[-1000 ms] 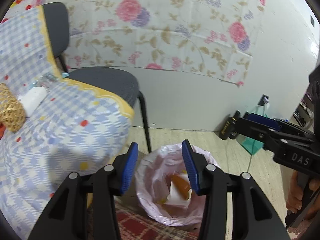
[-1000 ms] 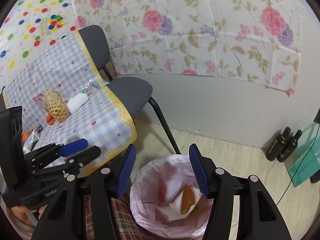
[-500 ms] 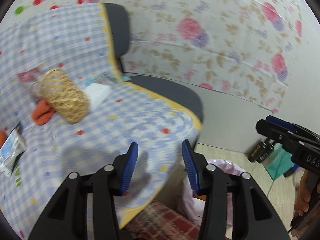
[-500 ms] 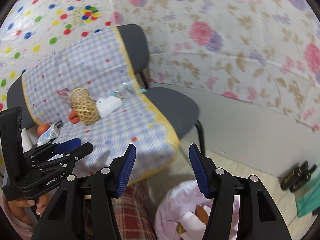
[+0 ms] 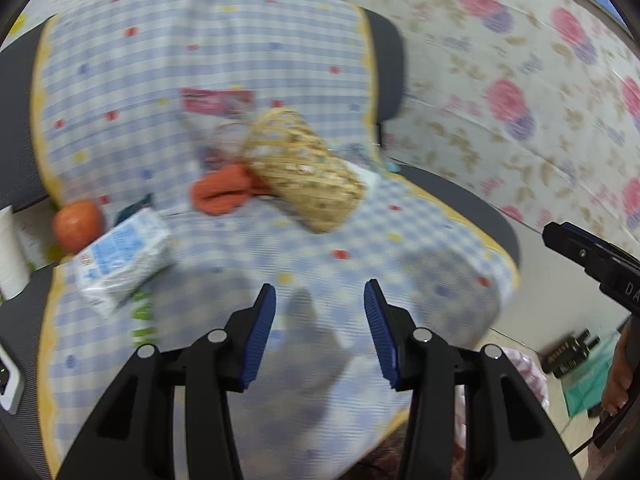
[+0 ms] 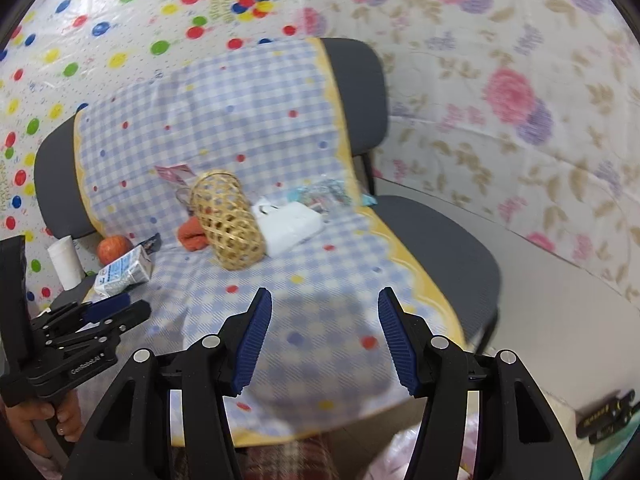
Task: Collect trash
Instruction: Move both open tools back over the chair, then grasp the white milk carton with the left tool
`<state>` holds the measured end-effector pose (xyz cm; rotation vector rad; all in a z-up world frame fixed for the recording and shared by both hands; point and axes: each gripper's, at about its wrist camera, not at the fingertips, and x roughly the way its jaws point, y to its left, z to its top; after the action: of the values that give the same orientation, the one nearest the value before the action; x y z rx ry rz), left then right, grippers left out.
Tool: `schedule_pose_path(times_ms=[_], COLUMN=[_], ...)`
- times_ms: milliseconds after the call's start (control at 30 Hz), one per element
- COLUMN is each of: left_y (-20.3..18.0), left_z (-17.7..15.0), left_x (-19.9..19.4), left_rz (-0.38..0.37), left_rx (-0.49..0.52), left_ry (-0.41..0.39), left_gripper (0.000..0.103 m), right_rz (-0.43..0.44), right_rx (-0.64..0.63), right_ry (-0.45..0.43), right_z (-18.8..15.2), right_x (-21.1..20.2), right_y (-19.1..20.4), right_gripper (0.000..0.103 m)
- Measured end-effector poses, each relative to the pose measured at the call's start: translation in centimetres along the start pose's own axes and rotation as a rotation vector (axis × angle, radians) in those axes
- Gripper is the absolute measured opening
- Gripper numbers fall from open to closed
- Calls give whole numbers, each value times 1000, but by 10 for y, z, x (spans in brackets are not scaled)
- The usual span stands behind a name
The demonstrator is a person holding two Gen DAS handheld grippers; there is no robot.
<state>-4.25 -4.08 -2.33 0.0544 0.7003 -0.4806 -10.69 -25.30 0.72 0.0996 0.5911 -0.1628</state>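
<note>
- Our left gripper (image 5: 320, 330) fills the lower middle of its own view; its blue pads are spread and the jaws are opening, with nothing between them but the checked cloth (image 5: 248, 80) below
- Our right gripper (image 6: 324, 336) sits low and central in its view, jaws spread about half wide, empty, touching nothing
- In the right wrist view the left gripper also shows at the lower left edge, gripped by a hand (image 6: 38, 426)
- The trash lies on the cloth-covered chairs: a blue-and-white carton (image 5: 122, 254) at centre left, a pink wrapper (image 5: 216, 101) above centre, a crumpled clear wrapper (image 6: 322, 191) right of the white packet (image 6: 288, 226)
- A woven basket (image 5: 302, 170) lies on its side mid-frame, an orange cloth (image 5: 220, 194) touching it
- The pink bin bag (image 5: 526, 364) peeks in at lower right
</note>
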Motion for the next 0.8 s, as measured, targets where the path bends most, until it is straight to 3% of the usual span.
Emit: schedule_pose_path(times_ms=[267,433,600,800], left_y=[80,125,143,143], left_z=[4,-3,-6,2], left_x=[-9,-5,14,39], left_rz=[184,274,274,193], left_rx=[-103,-178,-201,-194], left_ry=[-29,9,64,108], left_gripper=[67,67,67,59], right_rz=[43,59,72,66], right_rx=[-43,-60,-68,-78], right_ry=[39,56,72,77], right_z=[11,14,17,19], right_x=[48,71,88,95], right_y=[35,51,61,62], right_gripper=[58,57,57,58])
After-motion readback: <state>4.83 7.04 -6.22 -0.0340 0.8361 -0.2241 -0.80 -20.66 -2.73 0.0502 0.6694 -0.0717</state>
